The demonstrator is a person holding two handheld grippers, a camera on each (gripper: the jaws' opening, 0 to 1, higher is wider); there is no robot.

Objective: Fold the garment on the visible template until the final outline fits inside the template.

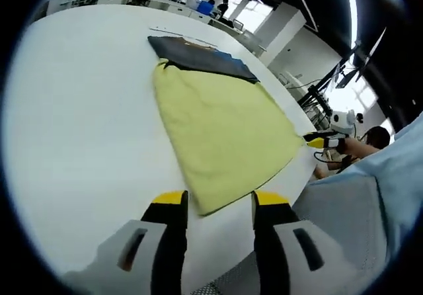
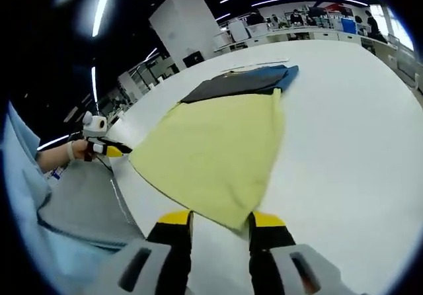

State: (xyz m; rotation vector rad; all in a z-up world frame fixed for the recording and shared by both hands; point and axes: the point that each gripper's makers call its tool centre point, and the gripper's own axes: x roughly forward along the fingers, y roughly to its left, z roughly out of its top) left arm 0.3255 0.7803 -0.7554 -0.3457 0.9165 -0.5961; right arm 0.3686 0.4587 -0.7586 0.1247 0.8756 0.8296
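The yellow garment (image 1: 221, 133) (image 2: 215, 146) lay spread flat on the white table (image 1: 79, 129) (image 2: 350, 136), smooth, roughly trapezoid in outline. Its far edge overlapped a dark rectangular template (image 1: 198, 55) (image 2: 241, 83), most of which showed beyond it. One near corner reached the table's edge.

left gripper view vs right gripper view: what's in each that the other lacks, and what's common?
Left gripper view: the right hand-held gripper at the flat yellow cloth garment's right corner, with a bright window behind.
Right gripper view: the left hand-held gripper at the garment's left corner, and a tall white cabinet.
Both: the garment, the dark flat fabric piece beyond it, the white tabletop, and open yellow-tipped jaws astride a near corner.
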